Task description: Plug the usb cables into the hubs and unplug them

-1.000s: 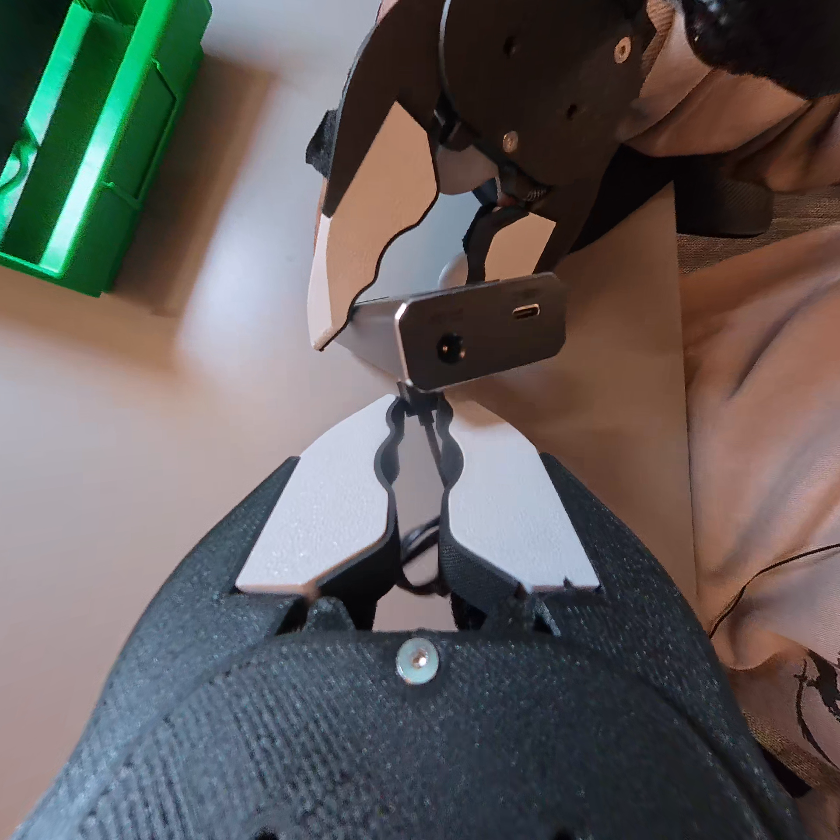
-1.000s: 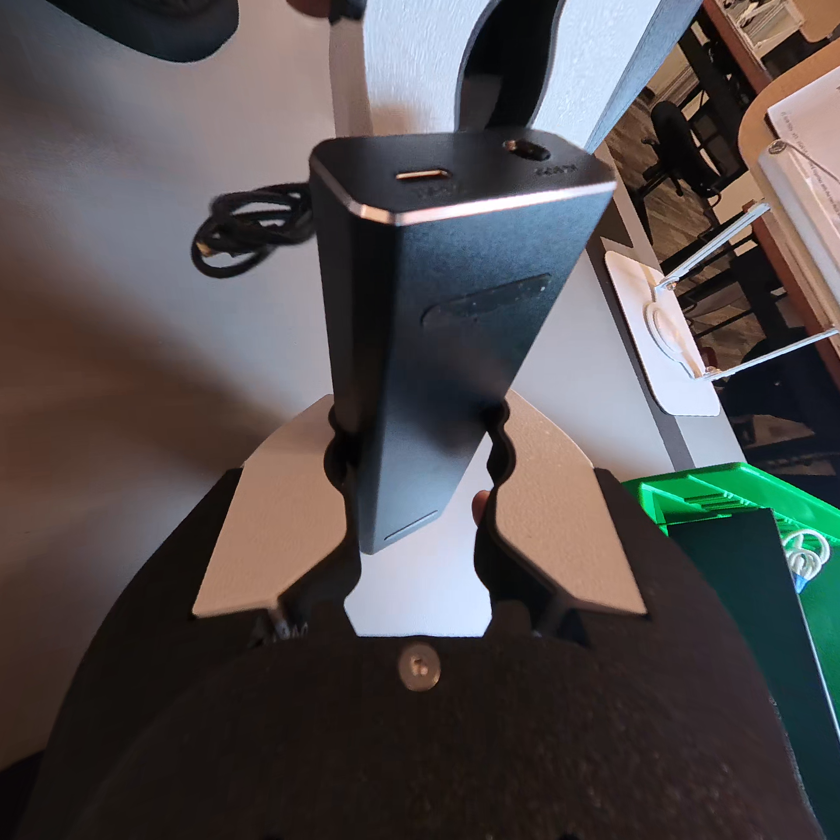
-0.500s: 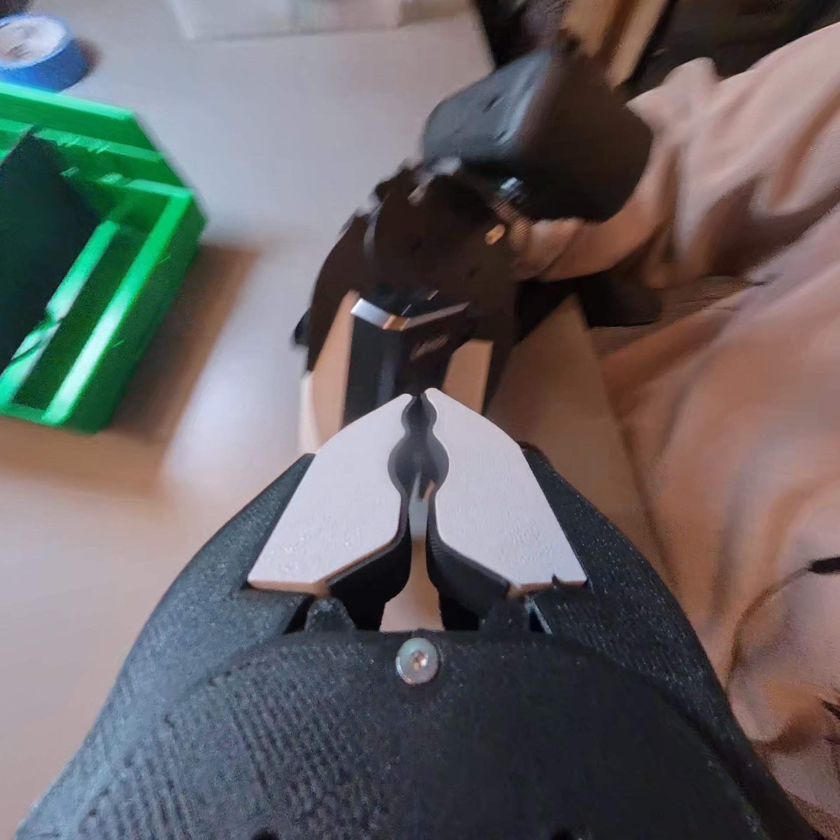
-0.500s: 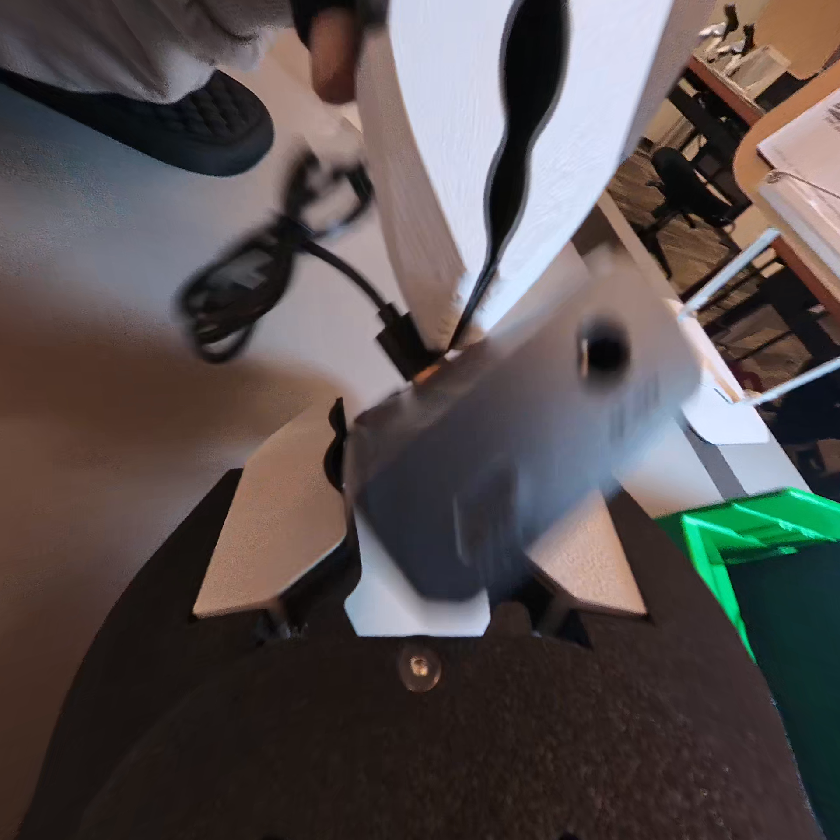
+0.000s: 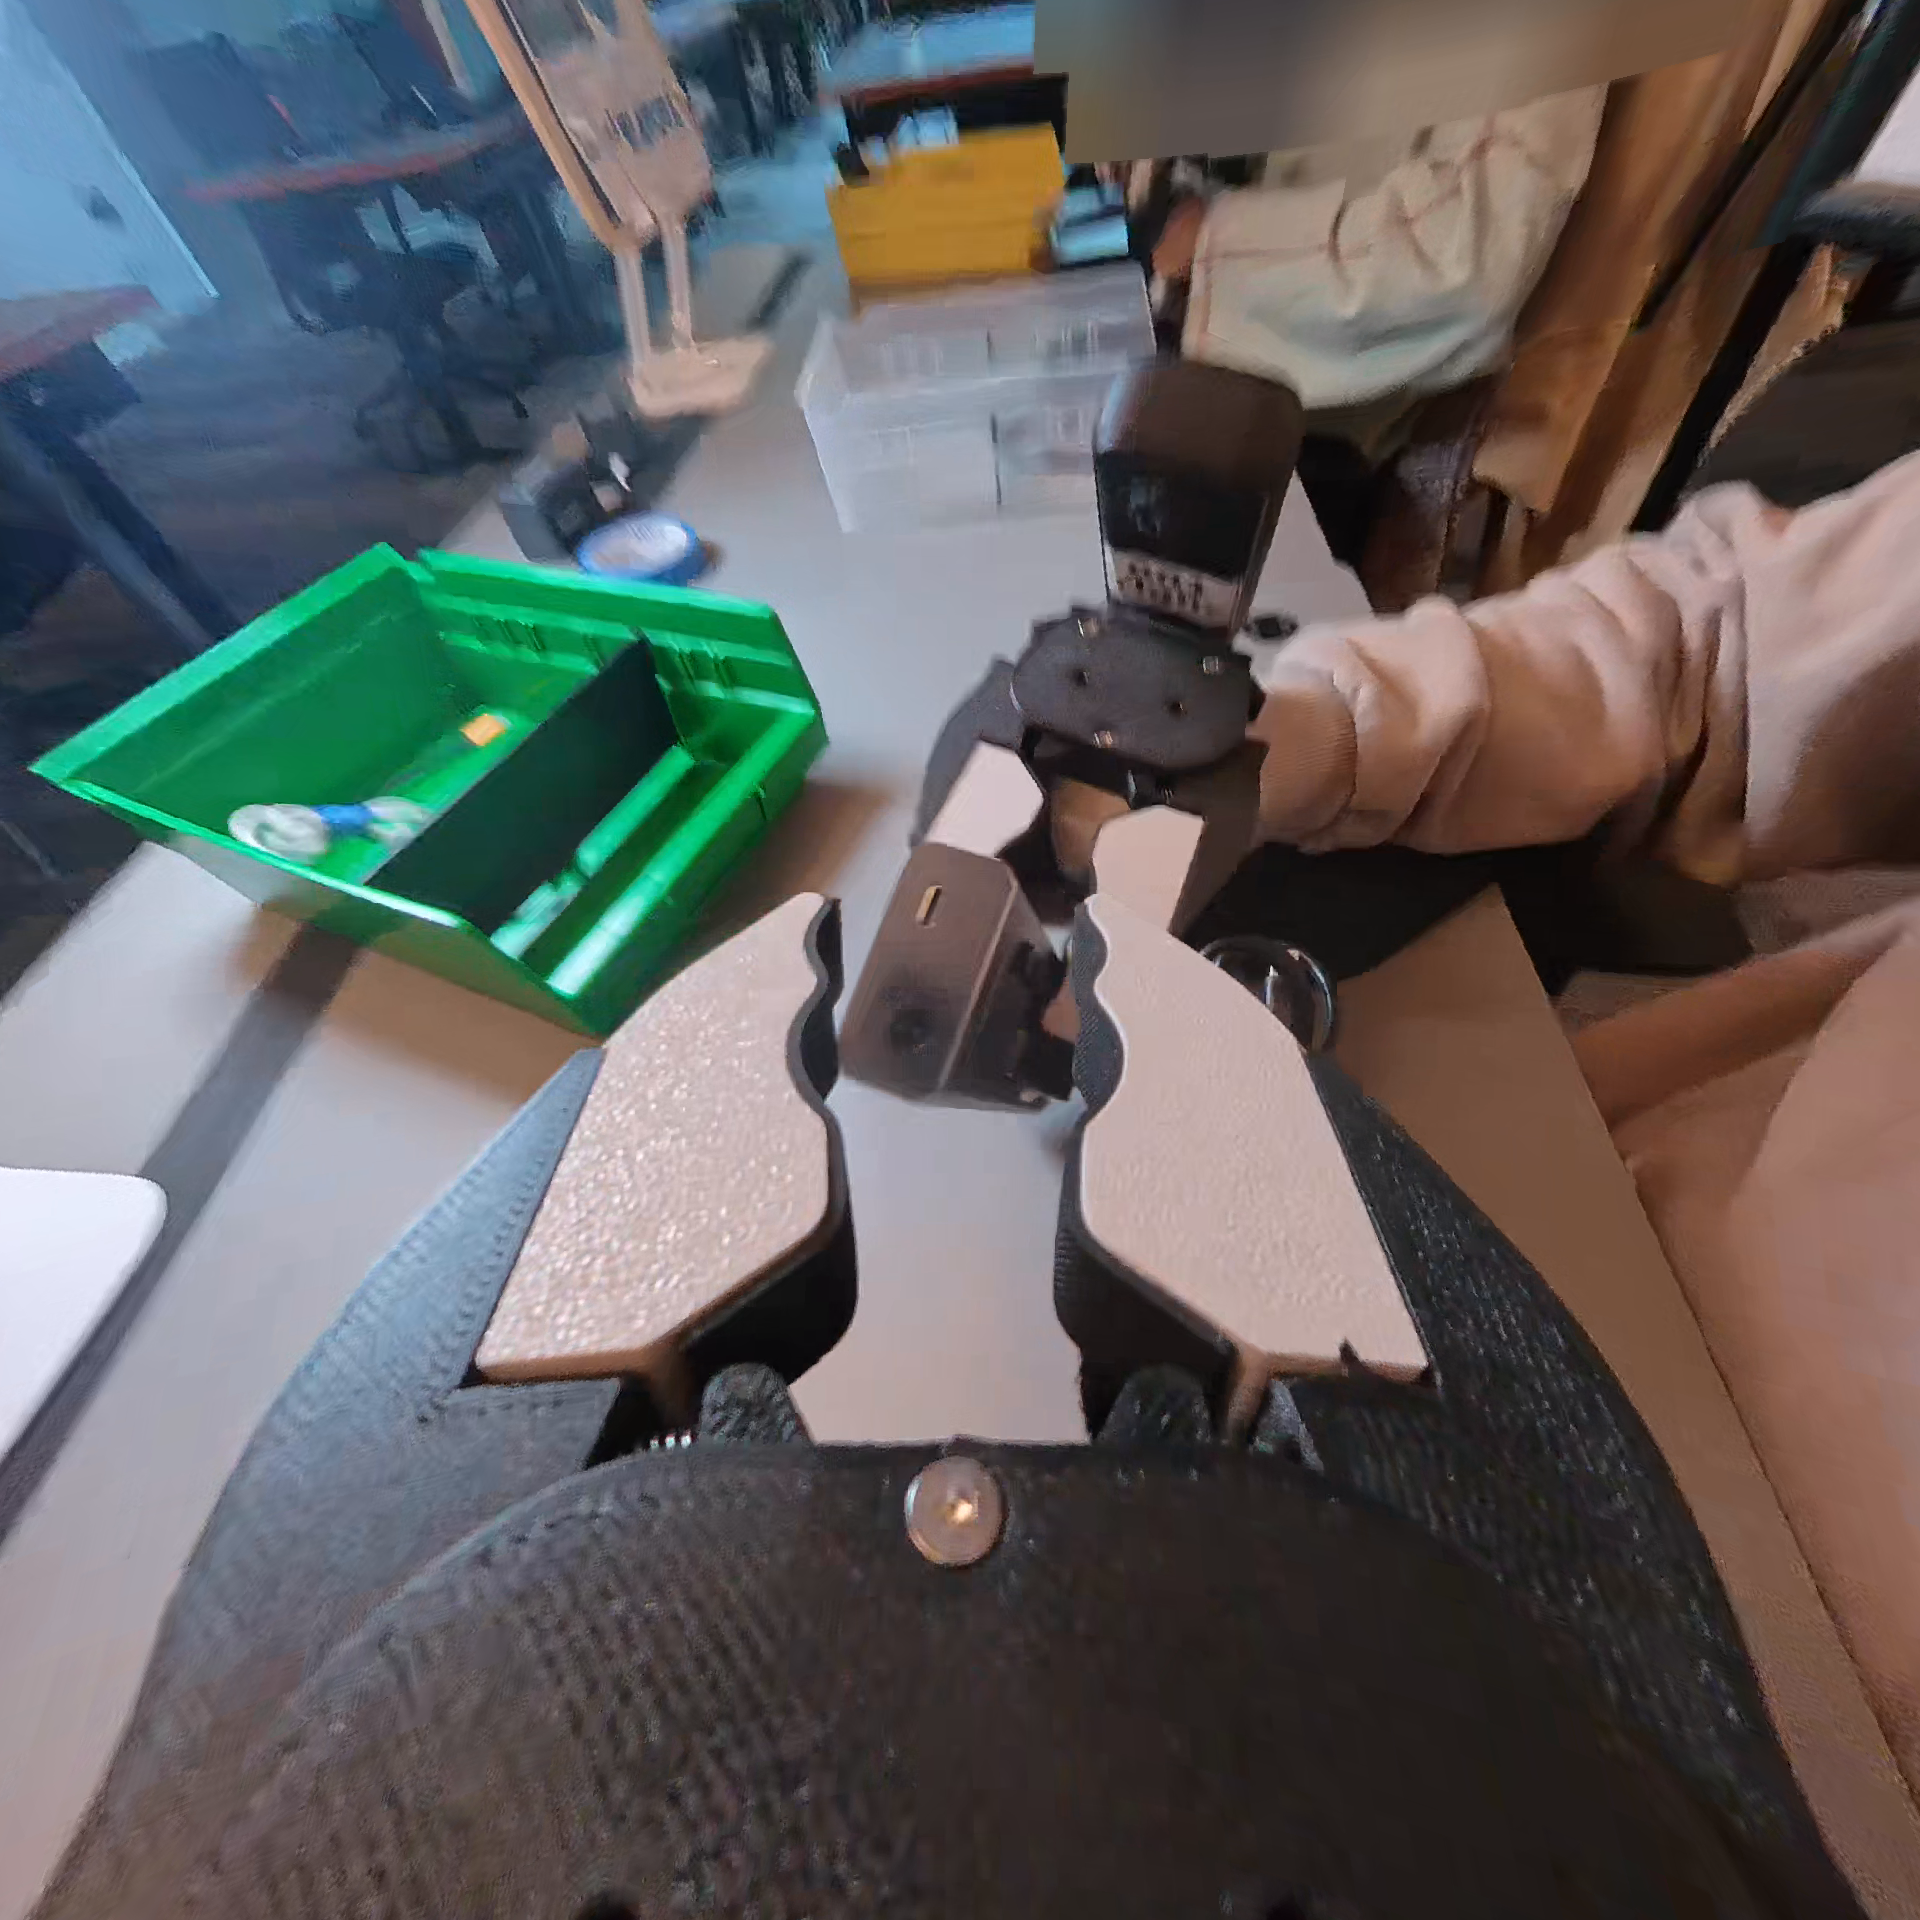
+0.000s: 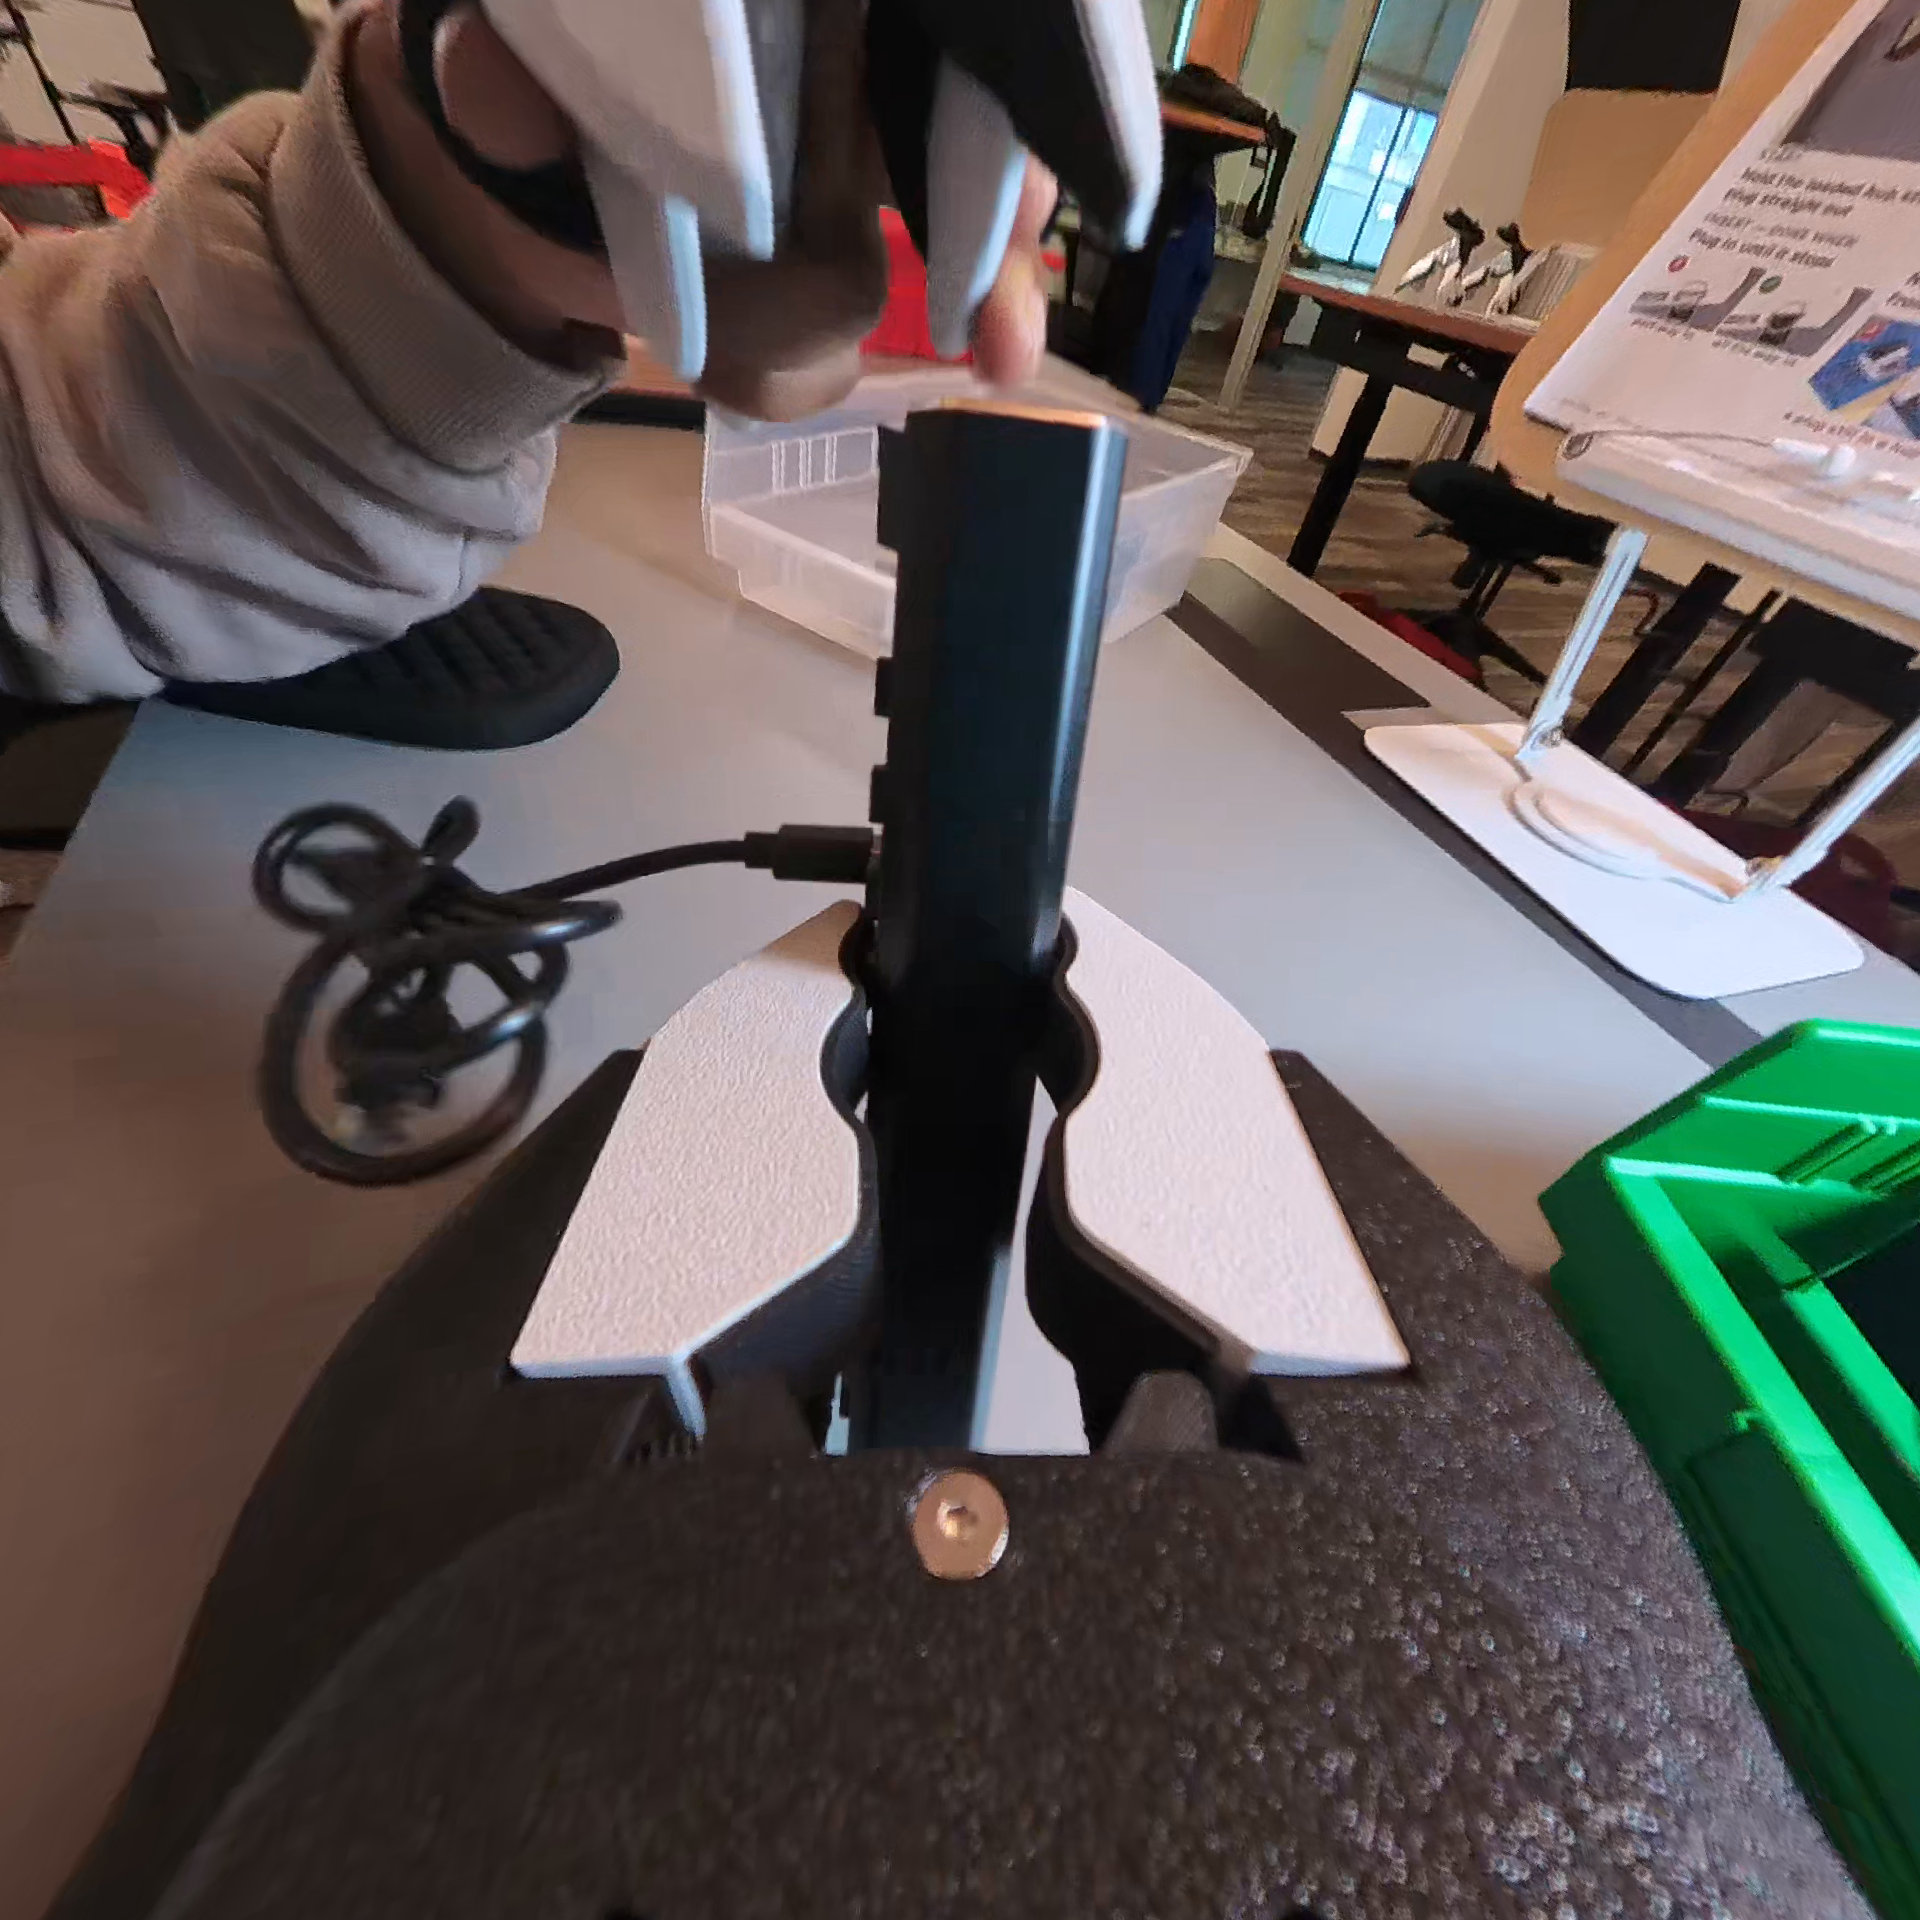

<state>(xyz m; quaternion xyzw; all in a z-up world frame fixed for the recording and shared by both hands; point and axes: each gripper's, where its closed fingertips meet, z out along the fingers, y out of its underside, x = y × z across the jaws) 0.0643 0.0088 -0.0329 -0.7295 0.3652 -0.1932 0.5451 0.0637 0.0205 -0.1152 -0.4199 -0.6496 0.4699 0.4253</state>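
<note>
Dark hub (image 6: 987,790) sits clamped in the right gripper (image 6: 961,1049), held just above the grey surface (image 6: 1299,883). Black usb cable (image 6: 416,956) is plugged into the hub's left side w/ the rest coiled on the surface. Left gripper (image 5: 951,1049) hangs nearby, fingers apart, nothing between them. Green bin (image 5: 343,727) sits to one side, clear plastic box (image 6: 1174,509) farther back.

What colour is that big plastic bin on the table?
Bright green, with a black divider inside. The bin shows best in the left wrist view.
</note>
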